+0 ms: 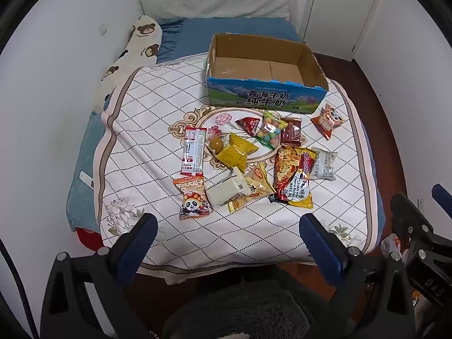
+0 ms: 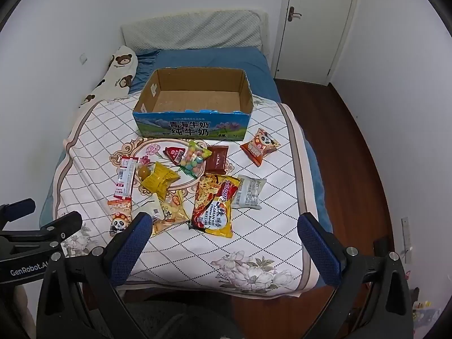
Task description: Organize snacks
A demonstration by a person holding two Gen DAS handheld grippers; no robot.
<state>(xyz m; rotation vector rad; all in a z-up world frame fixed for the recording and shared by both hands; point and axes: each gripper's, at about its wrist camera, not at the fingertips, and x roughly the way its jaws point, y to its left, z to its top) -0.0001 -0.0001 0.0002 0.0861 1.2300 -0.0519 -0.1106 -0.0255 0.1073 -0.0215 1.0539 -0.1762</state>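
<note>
An open cardboard milk box (image 1: 265, 65) (image 2: 195, 96) stands empty on the bed beyond the snacks. Several snack packets lie scattered before it: a big noodle bag (image 1: 292, 176) (image 2: 216, 204), a yellow packet (image 1: 236, 151) (image 2: 159, 180), a panda packet (image 1: 193, 197) (image 2: 120, 216), another panda packet (image 1: 327, 120) (image 2: 261, 145), a candy bag (image 1: 269, 131) (image 2: 193, 158) and a long red-white stick pack (image 1: 193, 151) (image 2: 125, 179). My left gripper (image 1: 227, 226) is open and empty, near the bed's front edge. My right gripper (image 2: 224, 226) is open and empty, also at the front edge, to the right of the left one.
The snacks lie on a white quilted cover (image 1: 158, 130) (image 2: 271, 226) over a blue bed. A bear-print pillow (image 1: 135, 48) (image 2: 113, 76) lies at the left by the wall. A door (image 2: 313, 22) and wooden floor (image 2: 353, 152) are to the right.
</note>
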